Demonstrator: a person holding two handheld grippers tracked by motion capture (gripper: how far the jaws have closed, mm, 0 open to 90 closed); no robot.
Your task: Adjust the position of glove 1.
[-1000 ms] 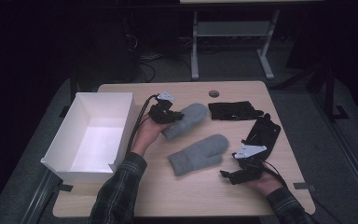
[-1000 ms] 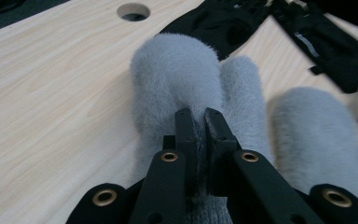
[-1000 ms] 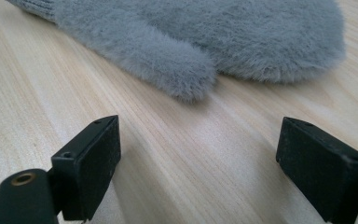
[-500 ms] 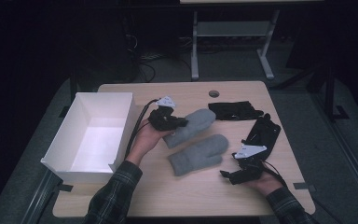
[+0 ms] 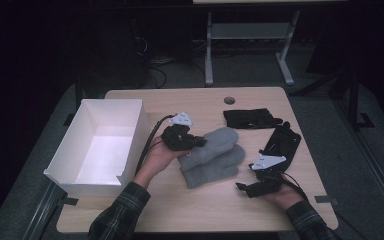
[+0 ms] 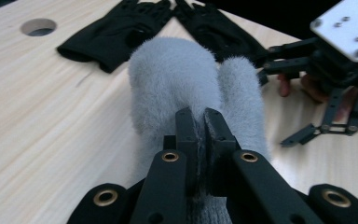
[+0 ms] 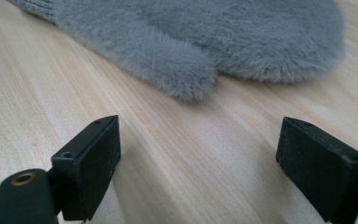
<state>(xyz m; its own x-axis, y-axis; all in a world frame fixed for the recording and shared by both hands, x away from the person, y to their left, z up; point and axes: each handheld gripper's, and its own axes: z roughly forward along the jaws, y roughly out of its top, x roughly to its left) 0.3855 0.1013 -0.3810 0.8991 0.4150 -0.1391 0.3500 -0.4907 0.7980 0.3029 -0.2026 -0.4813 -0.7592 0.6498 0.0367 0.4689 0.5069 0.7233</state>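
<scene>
Our left claw (image 5: 196, 142) is clamped on the cuff of the upper grey mitten (image 5: 219, 141), which now lies stacked on the lower mitten (image 5: 215, 167) at mid-table, long axes running near-left to far-right. Our right claw (image 5: 244, 188), jaws apart, rests near-right of the pair, the box (image 5: 75, 150) far left of it, so the left hand is nearer. Farther right lie black gloves (image 5: 250, 118); we can read no writing.

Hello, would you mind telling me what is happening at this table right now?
A person is working with a claw in each hand. The left claw is shut on the cuff of a grey mitten, which lies partly across a second grey mitten. The right claw rests open on the table near the mittens, holding nothing. A white box stands at the left, and black gloves lie farther back.
</scene>
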